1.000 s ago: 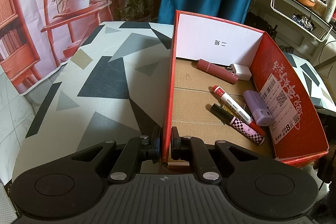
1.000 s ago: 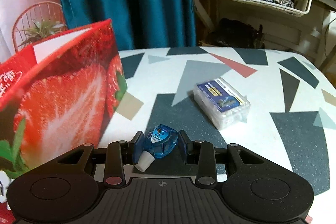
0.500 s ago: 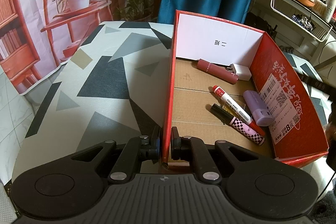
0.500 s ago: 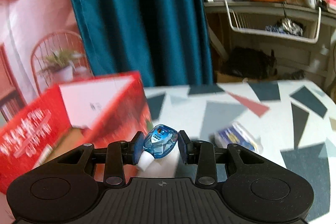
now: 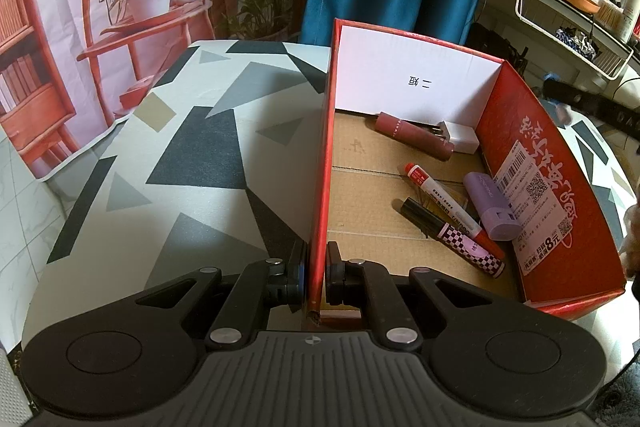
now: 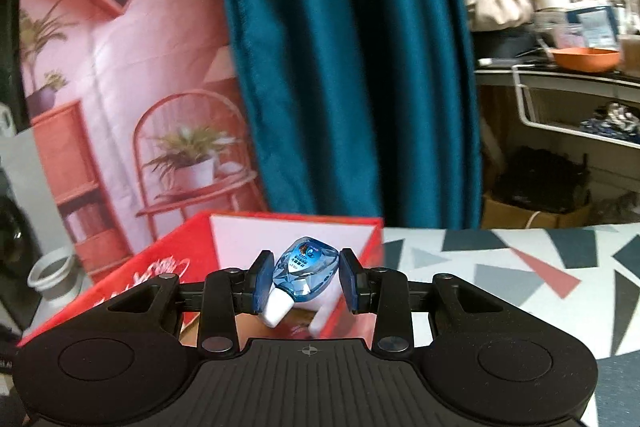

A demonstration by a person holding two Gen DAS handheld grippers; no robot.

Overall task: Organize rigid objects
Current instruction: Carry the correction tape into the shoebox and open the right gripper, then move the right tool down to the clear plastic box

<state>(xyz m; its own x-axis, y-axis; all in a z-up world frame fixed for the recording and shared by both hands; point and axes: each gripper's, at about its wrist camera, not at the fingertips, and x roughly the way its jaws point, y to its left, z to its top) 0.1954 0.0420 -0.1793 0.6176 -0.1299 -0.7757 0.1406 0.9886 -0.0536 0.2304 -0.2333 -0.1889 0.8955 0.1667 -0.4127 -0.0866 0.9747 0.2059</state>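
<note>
A red cardboard box (image 5: pixel 532 163) stands on the patterned table. It holds a maroon tube (image 5: pixel 414 135), a white block (image 5: pixel 462 137), a red-and-white marker (image 5: pixel 444 203), a checkered pen (image 5: pixel 452 235) and a lilac case (image 5: pixel 492 205). My left gripper (image 5: pixel 316 271) is shut on the box's left wall (image 5: pixel 322 163) near its front corner. My right gripper (image 6: pixel 306 281) is shut on a blue correction tape dispenser (image 6: pixel 304 267) with a white tip, held above the box (image 6: pixel 160 263). The right gripper shows blurred over the box's right wall in the left wrist view (image 5: pixel 580 101).
The patterned table (image 5: pixel 192 163) stretches left of the box and also right of it (image 6: pixel 520 267). A blue curtain (image 6: pixel 348 59) hangs behind. A cluttered shelf with a wire basket (image 5: pixel 576 39) stands at the far right. A printed backdrop (image 5: pixel 100 7) covers the left.
My right gripper has lifted the blue dispenser off the table and carried it left, over the red box. The left gripper still holds the box wall, unmoved.
</note>
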